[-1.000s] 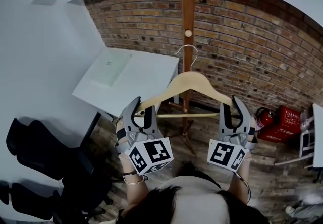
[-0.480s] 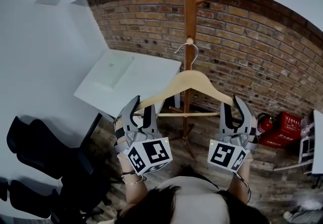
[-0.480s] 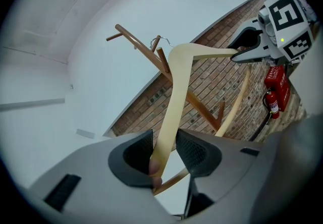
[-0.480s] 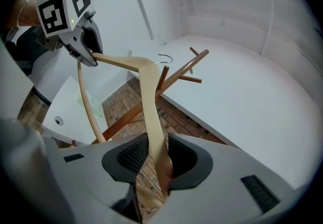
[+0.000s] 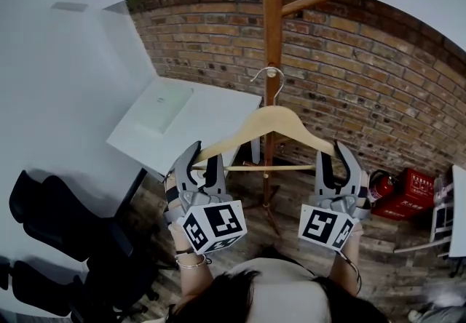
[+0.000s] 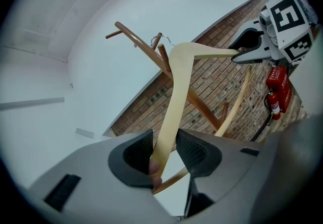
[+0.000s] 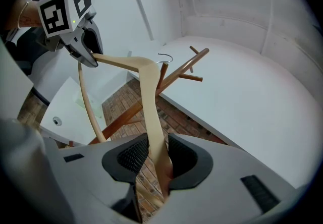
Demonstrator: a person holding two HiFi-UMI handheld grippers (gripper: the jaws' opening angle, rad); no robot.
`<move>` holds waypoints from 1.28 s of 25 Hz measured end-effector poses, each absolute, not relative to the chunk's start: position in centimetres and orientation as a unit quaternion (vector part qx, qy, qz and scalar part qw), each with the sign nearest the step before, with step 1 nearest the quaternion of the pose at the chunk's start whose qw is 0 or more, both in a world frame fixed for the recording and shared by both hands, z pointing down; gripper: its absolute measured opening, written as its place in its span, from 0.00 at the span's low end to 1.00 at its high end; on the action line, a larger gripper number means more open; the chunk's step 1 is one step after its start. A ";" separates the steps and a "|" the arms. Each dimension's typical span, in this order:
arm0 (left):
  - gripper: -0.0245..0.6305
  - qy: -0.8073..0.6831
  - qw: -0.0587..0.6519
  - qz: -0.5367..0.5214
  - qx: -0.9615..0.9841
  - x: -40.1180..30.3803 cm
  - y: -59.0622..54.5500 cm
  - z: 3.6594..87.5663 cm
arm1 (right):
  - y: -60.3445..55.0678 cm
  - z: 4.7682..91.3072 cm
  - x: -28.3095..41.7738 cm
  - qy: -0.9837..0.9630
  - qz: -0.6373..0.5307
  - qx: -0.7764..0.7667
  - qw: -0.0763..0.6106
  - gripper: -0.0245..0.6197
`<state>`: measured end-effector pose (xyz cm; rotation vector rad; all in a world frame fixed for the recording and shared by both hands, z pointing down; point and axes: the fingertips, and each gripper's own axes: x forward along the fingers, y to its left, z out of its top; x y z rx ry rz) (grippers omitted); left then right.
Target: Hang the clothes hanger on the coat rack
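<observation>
Wood makes up both main pieces: one pale, smooth clothes hanger [image 5: 273, 121] with curved shoulders and a thin round crossbar, and one darker coat rack [image 5: 271, 38], a straight round pole with a slanted peg [image 5: 306, 2] showing near its top. The hanger carries a single wire hook [image 5: 270, 79], which stands in front of the pole below that peg and rests on nothing. Two tongs hold the hanger level in the air. The left tongs [image 5: 204, 161] are clamped on its left shoulder end, ribbed dark pads pressing the flat wood. The right tongs [image 5: 338, 157] are likewise closed on the right end. Behind is a rough red brick wall [image 5: 364, 74]; one white counter [image 5: 211, 114] stands at the left.
</observation>
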<state>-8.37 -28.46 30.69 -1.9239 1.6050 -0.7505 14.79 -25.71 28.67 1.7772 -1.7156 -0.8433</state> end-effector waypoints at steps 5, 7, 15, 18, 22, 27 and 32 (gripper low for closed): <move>0.26 0.593 0.251 -0.286 -0.710 -8.2 -29.2 31.4 | -26.6 29.3 15.0 -0.640 -0.306 0.652 0.266 0.25; 0.26 0.593 0.247 -0.288 -0.710 -8.2 -29.5 31.5 | -27.0 29.4 15.0 -0.642 -0.305 0.651 0.266 0.25; 0.26 0.593 0.242 -0.293 -0.710 -7.9 -30.7 31.7 | -28.4 29.7 15.3 -0.647 -0.298 0.650 0.266 0.25; 0.26 0.592 0.240 -0.295 -0.710 -7.9 -31.1 31.9 | -28.8 29.9 15.4 -0.648 -0.296 0.649 0.266 0.25; 0.26 0.593 0.239 -0.297 -0.709 -7.7 -31.6 32.3 | -29.4 30.4 15.6 -0.649 -0.295 0.648 0.267 0.25; 0.26 0.597 0.242 -0.294 -0.706 -7.8 -32.0 32.1 | -29.9 30.2 15.5 -0.649 -0.299 0.648 0.263 0.25; 0.26 0.597 0.241 -0.297 -0.705 -7.7 -32.5 32.3 | -30.5 30.3 15.6 -0.651 -0.299 0.646 0.264 0.25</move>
